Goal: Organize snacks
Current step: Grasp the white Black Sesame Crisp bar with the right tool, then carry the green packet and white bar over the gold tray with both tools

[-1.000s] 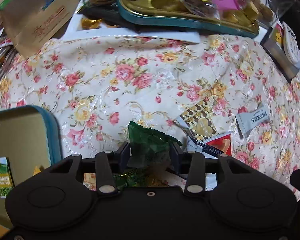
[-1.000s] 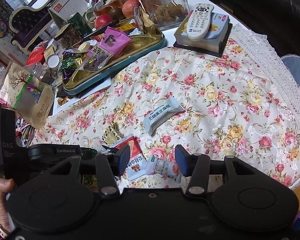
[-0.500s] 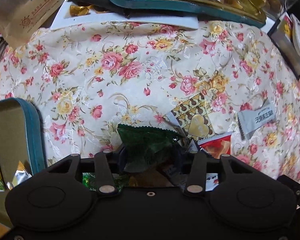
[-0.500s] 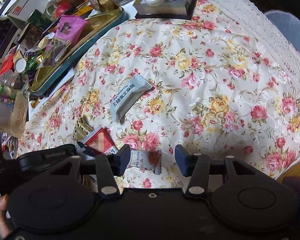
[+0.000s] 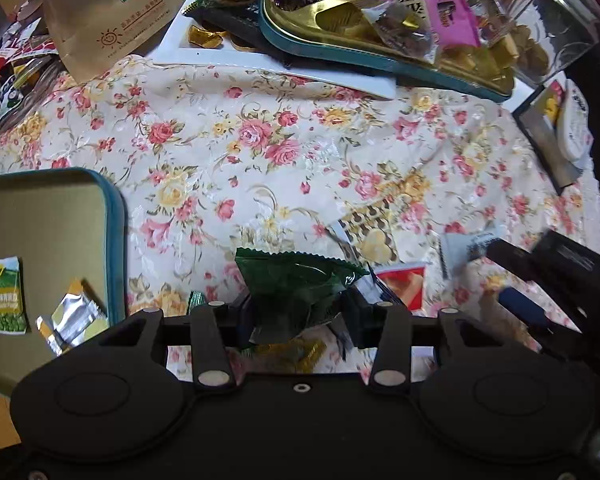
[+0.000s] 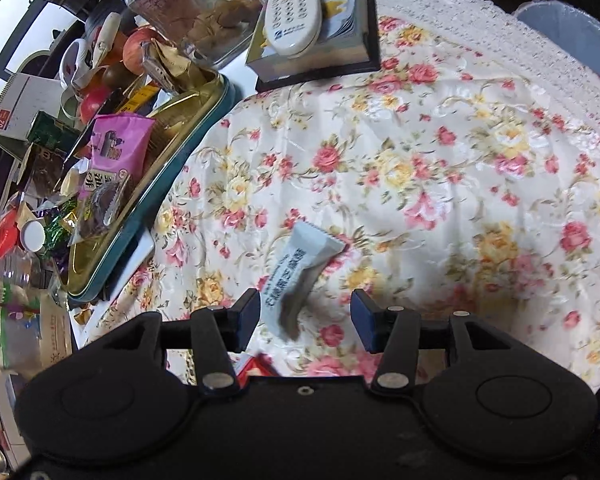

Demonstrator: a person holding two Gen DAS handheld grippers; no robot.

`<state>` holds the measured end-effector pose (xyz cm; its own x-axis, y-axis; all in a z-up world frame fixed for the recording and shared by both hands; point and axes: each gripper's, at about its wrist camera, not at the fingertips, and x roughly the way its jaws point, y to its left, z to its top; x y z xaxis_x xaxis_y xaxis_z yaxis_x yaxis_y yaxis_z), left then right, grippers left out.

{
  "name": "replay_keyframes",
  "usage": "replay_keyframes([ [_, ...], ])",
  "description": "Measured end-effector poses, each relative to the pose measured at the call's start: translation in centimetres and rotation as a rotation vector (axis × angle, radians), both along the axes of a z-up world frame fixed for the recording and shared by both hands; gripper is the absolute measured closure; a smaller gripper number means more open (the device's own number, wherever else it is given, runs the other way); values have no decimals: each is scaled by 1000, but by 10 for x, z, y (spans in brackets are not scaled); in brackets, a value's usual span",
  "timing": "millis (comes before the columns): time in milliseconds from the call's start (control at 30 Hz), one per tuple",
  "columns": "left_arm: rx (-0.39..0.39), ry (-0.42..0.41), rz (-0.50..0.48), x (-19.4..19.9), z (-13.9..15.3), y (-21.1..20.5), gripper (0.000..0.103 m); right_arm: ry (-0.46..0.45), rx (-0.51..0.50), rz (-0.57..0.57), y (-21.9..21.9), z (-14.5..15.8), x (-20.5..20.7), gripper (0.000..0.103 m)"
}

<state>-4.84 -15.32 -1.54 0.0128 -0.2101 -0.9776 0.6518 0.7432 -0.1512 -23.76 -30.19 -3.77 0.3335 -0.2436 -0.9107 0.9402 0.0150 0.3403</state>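
Only partway through this one: two small packets are already sitting in the teal-rimmed gold tin (image 5: 114, 240) at the left, while several snacks are still lying on the floral-cloth table (image 5: 260, 152). The left gripper (image 5: 298, 314) fingers are clamped on a crinkly dark green foil packet (image 5: 296, 284), now lifted clear of the cloth (it was lower half a second back). The right gripper (image 6: 305, 322) is hovering with fingers apart, holding nothing, now straddling the grey-white wrapped bar (image 6: 300, 268) instead of the smaller packet.

"02" on spiral notebook (image 6: 18, 114)
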Motion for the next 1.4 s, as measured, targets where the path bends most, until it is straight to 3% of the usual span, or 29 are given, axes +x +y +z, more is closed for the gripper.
replay_keyframes([
  [300,-59,-35,-8,2,38,37,52,92,-18,-23,-2,-26,32,50],
  [467,-65,-36,-9,6,44,52,52,168,-111,23,1,-28,50,46],
  [500,-67,-30,-7,7,44,54,52,190,-133,40,2,-29,54,48],
  [567,-71,-21,4,11,45,57,52,280,-201,116,10,-31,68,63],
  [700,-77,-22,30,18,48,63,52,355,-306,255,25,-33,82,74],
  [767,-82,-20,38,19,50,65,52,332,-297,273,26,-31,80,80],
  [1067,-117,-35,50,26,65,67,52,130,-253,178,18,16,49,80],
  [1400,-89,-94,111,56,69,92,52,-70,-275,253,37,74,27,80],
])
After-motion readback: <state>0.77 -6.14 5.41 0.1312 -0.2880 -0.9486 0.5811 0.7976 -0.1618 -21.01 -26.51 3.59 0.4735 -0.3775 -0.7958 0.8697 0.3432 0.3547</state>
